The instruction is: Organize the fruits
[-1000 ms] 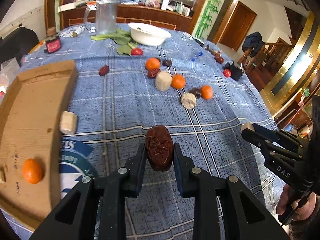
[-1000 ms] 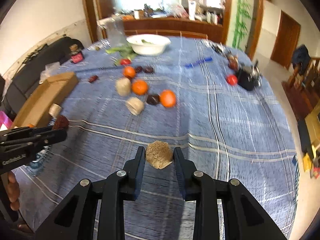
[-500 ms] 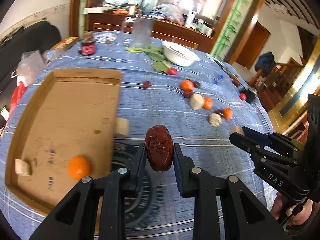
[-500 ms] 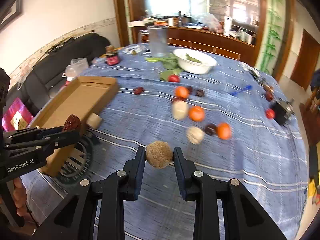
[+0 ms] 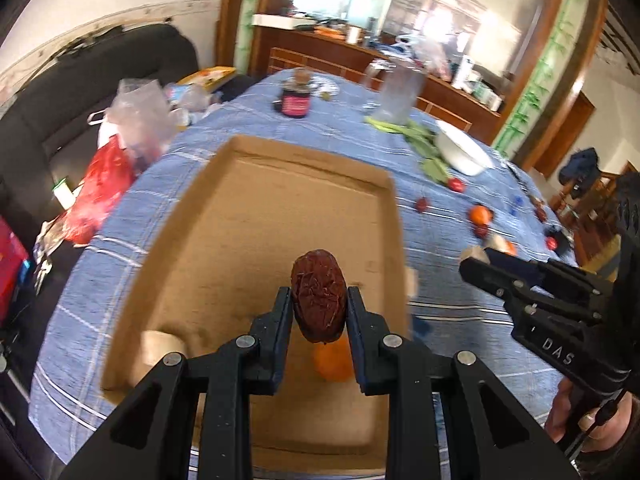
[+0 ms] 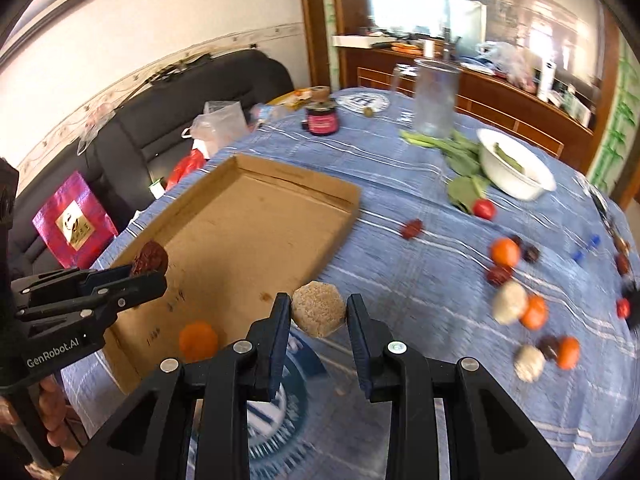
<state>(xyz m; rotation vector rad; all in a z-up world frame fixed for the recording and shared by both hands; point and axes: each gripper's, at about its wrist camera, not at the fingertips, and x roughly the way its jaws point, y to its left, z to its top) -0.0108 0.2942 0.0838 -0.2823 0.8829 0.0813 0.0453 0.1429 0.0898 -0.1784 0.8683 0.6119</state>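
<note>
Left hand-held gripper [image 5: 319, 316]: I see it closed on the date [image 5: 319, 297], which stands between the two fingers with its long axis upright, the top end above the fingertips.
Date to tray: the date hangs directly over the floor of the tray [image 5: 256, 216], near the front part; the tray is below and ahead of this gripper.
Orange [image 5: 333, 361]: it lies in the tray just under and behind the date, partly hidden by the right finger. A pale cube [image 5: 160, 346] lies at the front left corner of the tray.
Right hand-held gripper [image 6: 319, 312]: I see it closed on the ball [image 6: 318, 309], a rough beige one. It is above the desk [image 6: 400, 280], beside the tray's right wall, not yet over the tray floor.
Nearer hand: the left one, in my judgement; it needs only to go down and open.
Risk: I think the date can land on the orange if I release here, so a small shift forward is better.
Left hand pose: tilted down, pointing along the tray's long side.
Other fruits [image 6: 532, 312]: they lie on the desk, well apart to the right.
</note>
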